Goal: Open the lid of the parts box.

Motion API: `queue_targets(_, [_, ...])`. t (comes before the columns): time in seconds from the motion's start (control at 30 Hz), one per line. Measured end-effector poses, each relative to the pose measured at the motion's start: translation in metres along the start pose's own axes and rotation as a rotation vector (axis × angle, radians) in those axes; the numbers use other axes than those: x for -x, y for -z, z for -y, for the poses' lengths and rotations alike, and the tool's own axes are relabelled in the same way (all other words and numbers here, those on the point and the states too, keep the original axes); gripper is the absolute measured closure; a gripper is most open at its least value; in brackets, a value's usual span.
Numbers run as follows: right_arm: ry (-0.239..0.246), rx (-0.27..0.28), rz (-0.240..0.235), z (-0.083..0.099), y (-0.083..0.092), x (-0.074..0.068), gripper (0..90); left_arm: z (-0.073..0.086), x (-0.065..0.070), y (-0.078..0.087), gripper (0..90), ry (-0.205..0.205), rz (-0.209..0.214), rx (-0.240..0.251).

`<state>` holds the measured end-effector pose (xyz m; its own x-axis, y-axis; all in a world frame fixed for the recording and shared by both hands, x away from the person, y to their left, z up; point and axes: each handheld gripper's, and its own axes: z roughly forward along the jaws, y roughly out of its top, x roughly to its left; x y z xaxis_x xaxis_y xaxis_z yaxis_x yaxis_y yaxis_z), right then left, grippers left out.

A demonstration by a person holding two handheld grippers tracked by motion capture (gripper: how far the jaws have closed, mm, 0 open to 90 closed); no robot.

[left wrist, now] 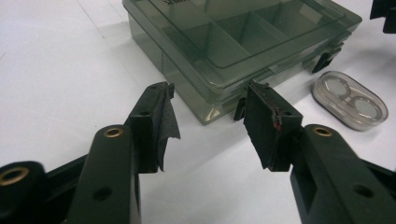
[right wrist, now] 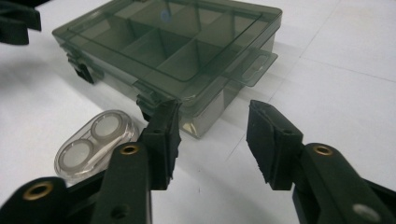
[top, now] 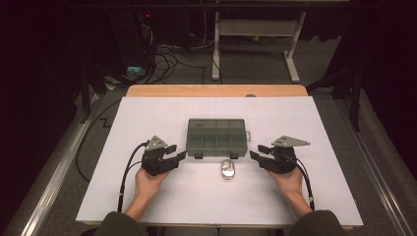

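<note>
Smoky plastic organiser box (top: 216, 138) shut on white table (top: 147, 113), clear two-well case (top: 227, 169) just beside, both tongs (top: 181, 156) (top: 254, 156) released

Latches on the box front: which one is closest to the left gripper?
The left latch, the one just behind the left gripper's fingers near the box corner. The other latch sits farther along the front, by the small clear case.

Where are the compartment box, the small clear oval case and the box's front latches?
compartment box (top: 216, 133), high view, middle of its lid.
small clear oval case (left wrist: 350, 99), left gripper view, its top face.
front latch (right wrist: 83, 71), right gripper view, the far black clasp.
</note>
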<state>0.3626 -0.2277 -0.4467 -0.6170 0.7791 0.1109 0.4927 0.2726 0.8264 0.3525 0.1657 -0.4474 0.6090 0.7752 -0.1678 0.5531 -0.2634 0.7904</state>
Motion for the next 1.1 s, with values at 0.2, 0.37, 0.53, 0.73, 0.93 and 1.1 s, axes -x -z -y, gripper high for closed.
queue_targets(0.2, [0.033, -0.068, -0.013, -0.007, -0.001, -0.002, 63.6, -0.005, -0.001, 0.0, 54.4, -0.005, 0.001, -0.064])
queue_targets(0.37, [0.08, -0.138, -0.022, -0.018, -0.003, -0.004, 76.2, -0.013, -0.001, 0.003, 60.1, -0.042, -0.015, -0.132])
queue_targets(0.53, [0.119, -0.203, -0.015, -0.024, -0.009, -0.006, 85.6, -0.019, -0.001, -0.002, 68.8, -0.059, -0.014, -0.192])
queue_targets(0.73, [0.143, -0.27, -0.01, -0.028, -0.016, -0.008, 90.0, -0.025, 0.002, -0.009, 76.4, -0.091, -0.051, -0.257])
queue_targets(0.93, [0.151, -0.303, -0.006, -0.029, -0.023, -0.009, 90.0, -0.028, 0.005, -0.017, 79.5, -0.122, -0.073, -0.297])
queue_targets(1.1, [0.153, -0.313, -0.008, -0.028, -0.026, -0.01, 90.0, -0.029, 0.006, -0.021, 79.5, -0.127, -0.074, -0.306])
